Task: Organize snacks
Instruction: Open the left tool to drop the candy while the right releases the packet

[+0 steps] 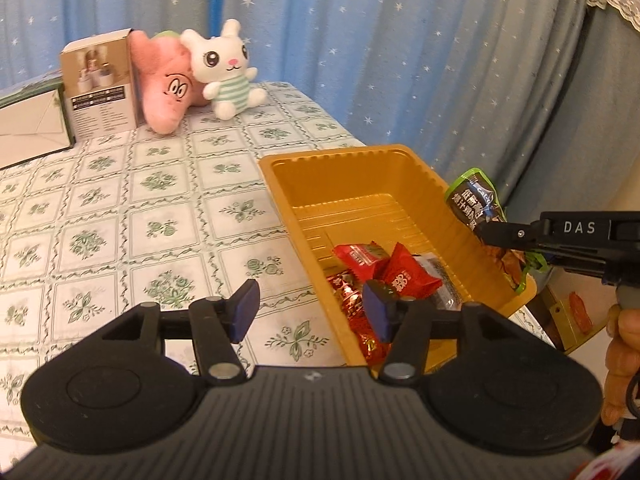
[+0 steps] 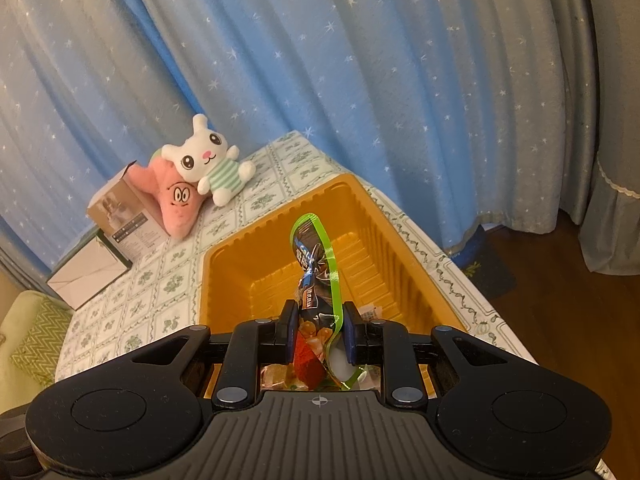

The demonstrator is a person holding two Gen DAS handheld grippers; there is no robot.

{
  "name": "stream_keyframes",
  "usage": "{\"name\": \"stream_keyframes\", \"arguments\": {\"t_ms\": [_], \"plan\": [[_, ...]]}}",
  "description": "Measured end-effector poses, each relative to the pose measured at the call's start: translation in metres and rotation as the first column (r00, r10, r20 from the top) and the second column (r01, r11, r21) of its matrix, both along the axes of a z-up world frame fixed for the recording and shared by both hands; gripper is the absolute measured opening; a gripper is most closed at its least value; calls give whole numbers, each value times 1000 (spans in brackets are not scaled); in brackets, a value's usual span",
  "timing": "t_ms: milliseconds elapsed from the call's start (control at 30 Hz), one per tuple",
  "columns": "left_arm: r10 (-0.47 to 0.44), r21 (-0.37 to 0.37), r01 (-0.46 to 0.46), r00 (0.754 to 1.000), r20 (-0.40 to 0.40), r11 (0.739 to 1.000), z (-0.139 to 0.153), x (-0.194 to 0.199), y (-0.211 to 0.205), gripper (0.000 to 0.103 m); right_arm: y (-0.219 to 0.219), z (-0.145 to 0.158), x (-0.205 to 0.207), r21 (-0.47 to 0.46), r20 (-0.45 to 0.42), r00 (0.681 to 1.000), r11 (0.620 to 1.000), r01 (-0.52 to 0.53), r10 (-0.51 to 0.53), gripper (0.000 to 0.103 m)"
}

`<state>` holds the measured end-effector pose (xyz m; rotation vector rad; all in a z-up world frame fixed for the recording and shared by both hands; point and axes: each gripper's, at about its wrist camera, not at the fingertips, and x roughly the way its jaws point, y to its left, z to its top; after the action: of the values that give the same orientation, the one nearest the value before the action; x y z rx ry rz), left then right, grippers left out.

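Observation:
A gold plastic tray [image 1: 280, 184] sits on the tablecloth near the table's right edge. Several red candy wrappers [image 1: 404, 276] and a clear packet lie at its near end. My left gripper [image 1: 312, 300] is open over the tray's near-left wall, with nothing between its blue pads. My right gripper [image 2: 318, 332] is shut on a green-edged dark snack packet [image 2: 316, 264], held upright above the tray [image 2: 208, 280]. In the left wrist view that packet [image 1: 476, 196] pokes up over the tray's right rim, pinched by the right gripper [image 1: 496, 236].
A white plush rabbit [image 1: 226, 68], a pink plush [image 1: 168, 88], a cardboard box [image 1: 100, 88] and a white box [image 1: 28, 128] stand at the table's back. Starred blue curtains hang behind. A person's hand [image 1: 624, 340] shows at right. Wooden floor [image 2: 560, 300] lies beyond the table edge.

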<state>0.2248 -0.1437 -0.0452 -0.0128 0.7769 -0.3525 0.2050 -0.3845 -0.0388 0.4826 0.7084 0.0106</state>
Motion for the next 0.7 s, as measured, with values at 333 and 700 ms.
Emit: {"name": "stream_keyframes", "arguments": {"t_ms": [333,700], "plan": [[8,-14,-8,1000,-16,1000,-5,0,3,57,8,-7,10,0,-20,1000,1000,-11,11,23],[20,-20,-20,999,-25,1000,-7,-2,8,61,5,-8,17,50,-20,1000,999,-16,17,30]]}}
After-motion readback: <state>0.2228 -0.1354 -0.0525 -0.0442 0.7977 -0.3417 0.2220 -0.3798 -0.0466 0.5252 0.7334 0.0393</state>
